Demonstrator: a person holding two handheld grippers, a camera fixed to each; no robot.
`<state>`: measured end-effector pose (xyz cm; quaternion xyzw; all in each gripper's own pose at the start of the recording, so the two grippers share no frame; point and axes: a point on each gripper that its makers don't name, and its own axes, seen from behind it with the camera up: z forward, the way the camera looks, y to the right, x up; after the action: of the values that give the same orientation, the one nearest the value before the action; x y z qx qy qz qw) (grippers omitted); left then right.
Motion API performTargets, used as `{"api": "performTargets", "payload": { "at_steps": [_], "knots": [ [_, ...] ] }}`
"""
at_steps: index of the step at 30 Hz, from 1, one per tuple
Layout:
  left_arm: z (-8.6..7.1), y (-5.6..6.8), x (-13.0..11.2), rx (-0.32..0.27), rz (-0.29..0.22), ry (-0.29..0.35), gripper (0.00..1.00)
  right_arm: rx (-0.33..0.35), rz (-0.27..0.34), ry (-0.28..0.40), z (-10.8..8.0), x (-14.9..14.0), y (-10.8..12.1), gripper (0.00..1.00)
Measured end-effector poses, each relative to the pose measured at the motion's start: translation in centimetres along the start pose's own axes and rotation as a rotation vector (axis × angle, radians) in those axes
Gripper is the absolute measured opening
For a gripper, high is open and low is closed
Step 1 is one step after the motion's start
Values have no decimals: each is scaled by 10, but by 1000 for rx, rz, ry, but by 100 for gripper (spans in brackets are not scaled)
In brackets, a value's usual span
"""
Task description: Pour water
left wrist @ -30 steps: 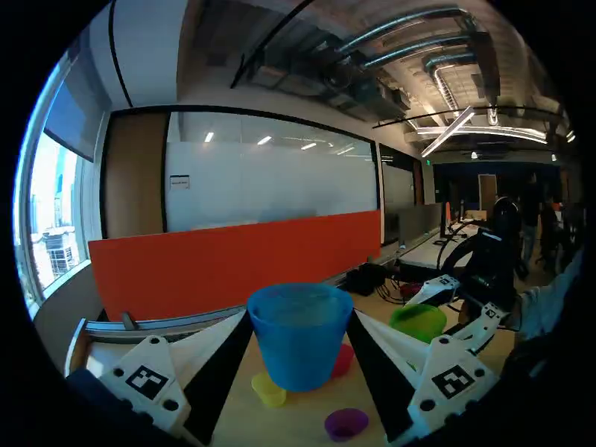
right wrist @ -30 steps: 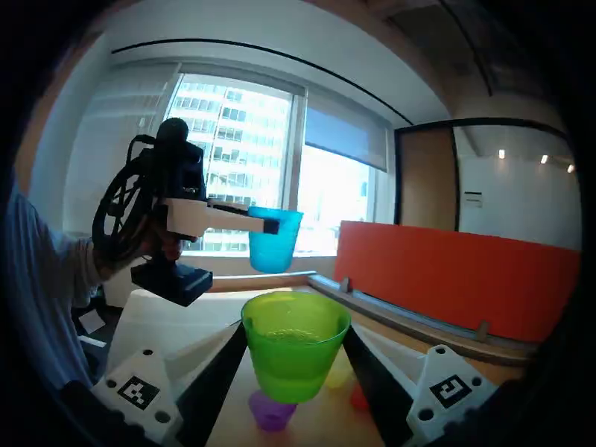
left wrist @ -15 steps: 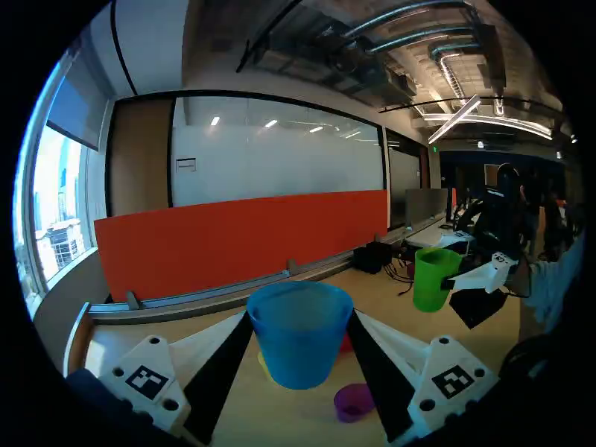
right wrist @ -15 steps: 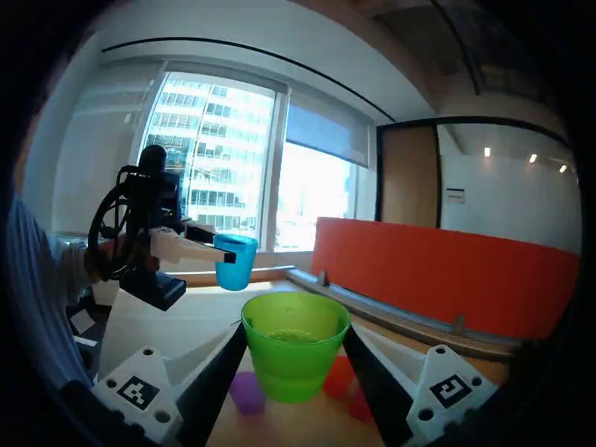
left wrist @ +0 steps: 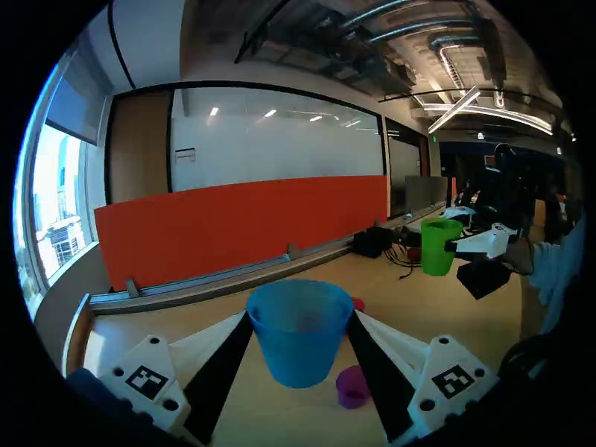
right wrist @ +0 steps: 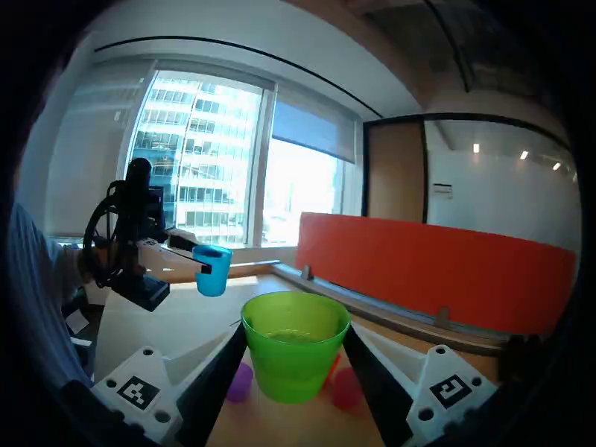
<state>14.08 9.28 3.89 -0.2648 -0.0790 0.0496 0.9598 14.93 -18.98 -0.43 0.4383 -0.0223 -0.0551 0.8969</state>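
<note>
The green cup [left wrist: 439, 246], clamped in the right gripper [right wrist: 296, 331], has been drawn from near the blue cup [left wrist: 299, 339] to well apart from it.

— What sort of place do we have here?
— We take it for an open-plan office. An orange desk divider [left wrist: 238, 223] crosses the middle of the left gripper view, with frosted glass walls [left wrist: 276, 149] behind and bare ceiling pipes [left wrist: 417, 30] at upper right.
— And in the right gripper view we see tall windows [right wrist: 298, 194] at left, facing high-rise towers [right wrist: 179, 119].
</note>
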Motion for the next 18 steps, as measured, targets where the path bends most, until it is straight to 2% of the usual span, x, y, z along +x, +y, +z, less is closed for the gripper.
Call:
{"api": "performTargets", "payload": {
  "at_steps": [9, 18],
  "knots": [
    [2, 0, -19, -5, 24, -49, 87, 23, 10, -36, 0, -12, -1, 90],
    [5, 3, -53, -21, 48, -130, 87, 56, 10, -104, 2, -38, -4, 90]
  ]
}}
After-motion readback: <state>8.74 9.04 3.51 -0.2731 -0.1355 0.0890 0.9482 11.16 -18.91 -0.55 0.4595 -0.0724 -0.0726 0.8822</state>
